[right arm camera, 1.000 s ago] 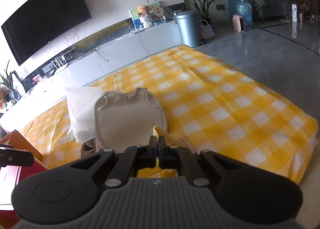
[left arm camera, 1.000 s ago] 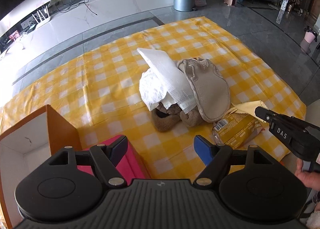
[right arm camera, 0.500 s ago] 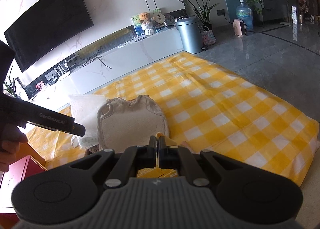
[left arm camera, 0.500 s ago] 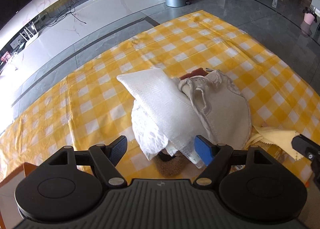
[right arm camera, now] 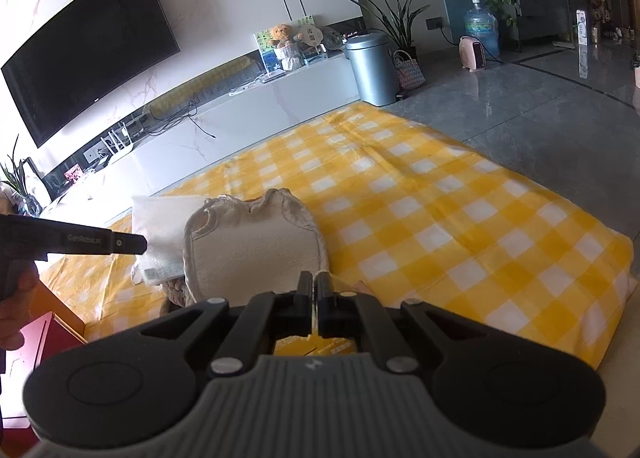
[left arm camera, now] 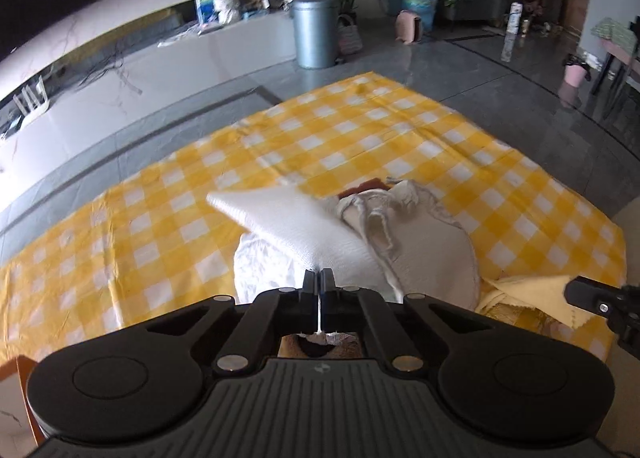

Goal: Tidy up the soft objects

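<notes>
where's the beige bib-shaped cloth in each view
Left wrist view: the beige cloth lies right of centre, beside the white towel, just beyond the left tongs.
Right wrist view: it lies centre-left, directly ahead of the right tongs, with the towel to its left.
Shared landmark: the silver bin beyond the checkered cloth.

Ahead of me a grey bin [right arm camera: 372, 72] stood on the dark tiled floor [right arm camera: 532, 118], beside a long white cabinet [right arm camera: 224, 126]. A black television [right arm camera: 86, 72] hung on the marble wall above it. A teddy bear [right arm camera: 282, 36] sat on the cabinet, and a water bottle [right arm camera: 480, 28] stood further right.
</notes>
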Action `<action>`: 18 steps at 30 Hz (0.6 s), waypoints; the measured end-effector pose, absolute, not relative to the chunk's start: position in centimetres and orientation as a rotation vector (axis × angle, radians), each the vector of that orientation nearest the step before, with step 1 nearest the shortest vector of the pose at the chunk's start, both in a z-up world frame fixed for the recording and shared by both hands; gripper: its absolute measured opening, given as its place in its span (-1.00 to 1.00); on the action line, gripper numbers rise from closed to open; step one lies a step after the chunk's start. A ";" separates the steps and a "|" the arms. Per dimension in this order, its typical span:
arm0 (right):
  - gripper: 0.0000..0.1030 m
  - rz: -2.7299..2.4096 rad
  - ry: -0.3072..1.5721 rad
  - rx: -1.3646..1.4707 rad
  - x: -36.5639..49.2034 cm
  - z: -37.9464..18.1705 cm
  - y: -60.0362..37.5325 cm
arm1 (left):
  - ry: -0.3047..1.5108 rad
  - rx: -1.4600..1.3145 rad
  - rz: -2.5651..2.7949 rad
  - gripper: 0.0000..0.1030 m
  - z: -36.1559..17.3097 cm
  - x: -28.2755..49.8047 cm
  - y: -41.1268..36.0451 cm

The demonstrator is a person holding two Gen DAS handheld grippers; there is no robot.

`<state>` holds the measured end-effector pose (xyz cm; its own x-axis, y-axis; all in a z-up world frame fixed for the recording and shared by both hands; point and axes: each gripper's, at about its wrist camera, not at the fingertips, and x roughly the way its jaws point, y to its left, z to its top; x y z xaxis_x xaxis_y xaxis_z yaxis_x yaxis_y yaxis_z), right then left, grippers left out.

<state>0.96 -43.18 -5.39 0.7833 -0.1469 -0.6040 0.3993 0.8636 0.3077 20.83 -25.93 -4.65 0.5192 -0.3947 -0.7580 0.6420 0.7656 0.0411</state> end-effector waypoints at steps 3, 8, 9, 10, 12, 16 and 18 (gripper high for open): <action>-1.00 -0.305 0.606 0.440 1.0 -5.3 -43.1 | 0.800 0.352 -0.677 -0.99 -3.7 19.7 -25.7; -1.00 -0.310 0.610 0.440 1.0 -5.4 -43.1 | 0.804 0.337 -0.692 -0.99 -2.7 18.0 -24.0; -1.00 -0.309 0.611 0.439 1.1 -5.4 -43.1 | 0.804 0.325 -0.695 -0.99 -2.4 17.6 -23.6; -1.00 -0.309 0.610 0.437 1.1 -5.3 -43.1 | 0.806 0.299 -0.709 -0.99 -2.1 17.2 -23.0; -1.00 -0.309 0.610 0.432 1.1 -5.3 -43.0 | 0.801 0.248 -0.744 -0.99 -1.7 16.4 -21.7; -1.00 -0.310 0.617 0.424 1.2 -5.3 -42.8 | 0.799 0.233 -0.770 -0.99 -1.3 15.2 -20.5; -1.00 -0.309 0.620 0.418 1.3 -5.3 -42.7 | 0.812 0.208 -0.769 -0.99 -0.9 15.1 -19.8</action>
